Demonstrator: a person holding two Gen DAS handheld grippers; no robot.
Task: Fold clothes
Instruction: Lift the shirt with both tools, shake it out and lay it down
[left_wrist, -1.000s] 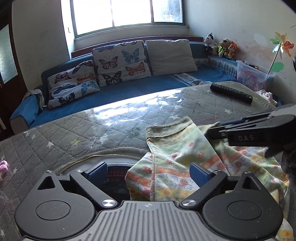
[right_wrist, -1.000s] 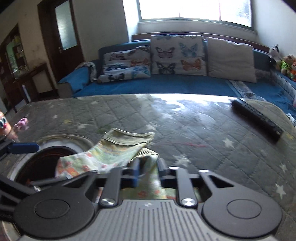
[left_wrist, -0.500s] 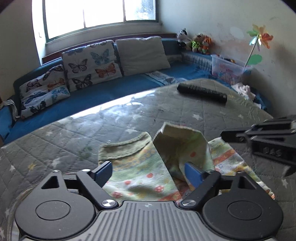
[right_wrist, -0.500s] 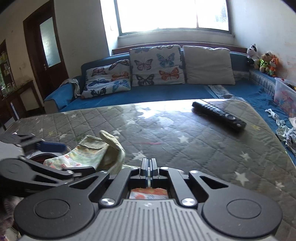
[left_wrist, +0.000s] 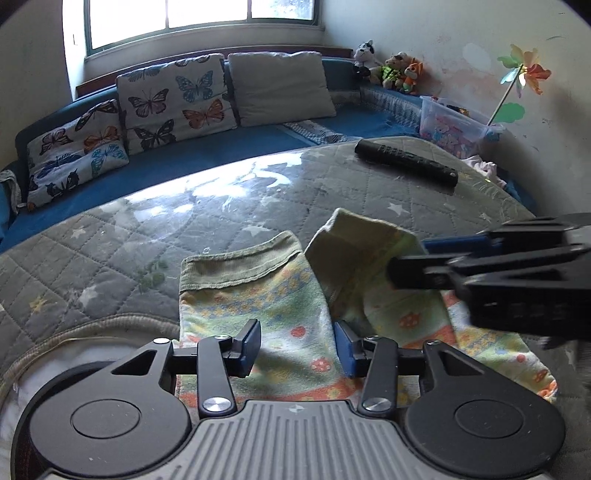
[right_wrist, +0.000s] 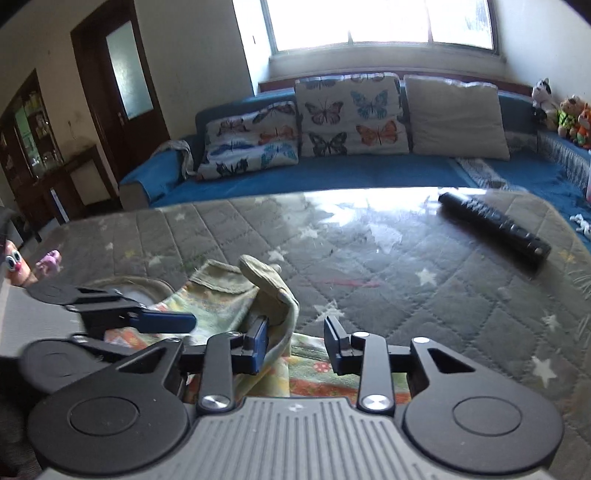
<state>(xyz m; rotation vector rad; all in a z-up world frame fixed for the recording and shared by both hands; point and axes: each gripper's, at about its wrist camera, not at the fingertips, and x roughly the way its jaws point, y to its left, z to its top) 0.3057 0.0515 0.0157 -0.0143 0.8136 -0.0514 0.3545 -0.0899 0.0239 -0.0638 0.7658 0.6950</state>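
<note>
A small patterned garment (left_wrist: 280, 310), pale green with orange and red prints and a green ribbed waistband, lies on the quilted grey table cover (left_wrist: 184, 229). Its right part is folded up in a hump (left_wrist: 362, 243). My left gripper (left_wrist: 297, 341) is open, its jaws low over the garment's near part. My right gripper (right_wrist: 297, 341) is open; the raised fold (right_wrist: 269, 284) stands by its left finger (right_wrist: 258, 339). The right gripper also shows from the side in the left wrist view (left_wrist: 498, 273), and the left one in the right wrist view (right_wrist: 122, 314).
A black remote control (left_wrist: 406, 162) lies at the table's far right. A round opening with a white rim (left_wrist: 74, 343) sits at the near left. A blue sofa with butterfly cushions (left_wrist: 166, 107) runs behind the table. A plastic box (left_wrist: 454, 125) stands at the right.
My right gripper has opened and let go of the garment's fold, which now stands beside its left finger. My left gripper has narrowed and sits lower over the garment.
</note>
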